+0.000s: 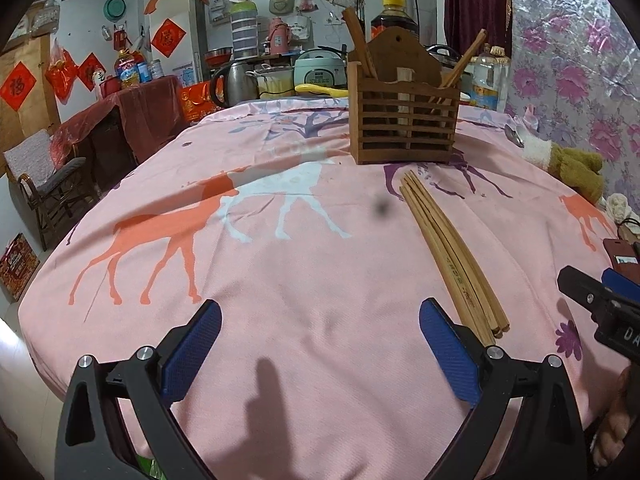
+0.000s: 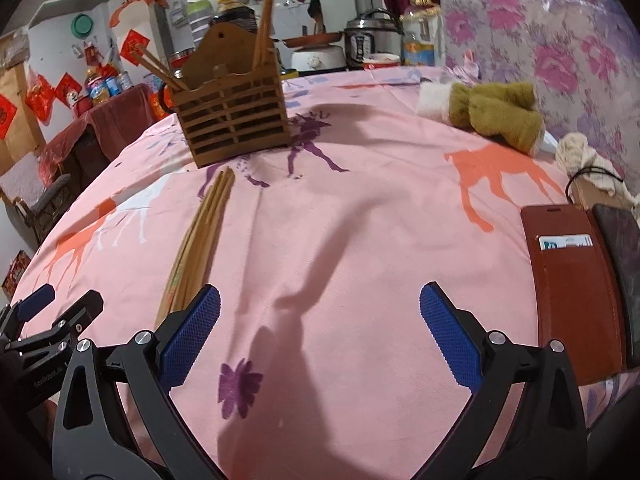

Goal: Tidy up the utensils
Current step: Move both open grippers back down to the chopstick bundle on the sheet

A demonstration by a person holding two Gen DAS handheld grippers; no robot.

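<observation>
Hovering low over the pink deer-print cloth (image 1: 304,360), left gripper (image 1: 320,344) has its blue pads spread wide, nothing between them. Its right pad (image 1: 448,352) sits just beside the near ends of the loose chopsticks (image 1: 448,244), apart from them as far as the view tells.

Loose chopsticks: a bundle of wooden sticks lying flat on the cloth, side by side, running away from the grippers toward the wooden holder (image 1: 404,120). Far tips stop short of the holder's base, not touching it.

Holder: slatted brown box with a tall back panel, standing upright near the far middle of the table. A few chopsticks (image 1: 360,44) already stand tilted in its left and right compartments.

Right gripper (image 2: 320,332): jaws likewise wide apart and empty, low over bare cloth. In its view the bundle lies to the left, near ends passing behind the left pad (image 2: 192,332); contact cannot be told.

Further right: an olive and white soft toy (image 2: 492,112) by the floral wall, and an open red-brown phone case (image 2: 568,280) at the table edge.
</observation>
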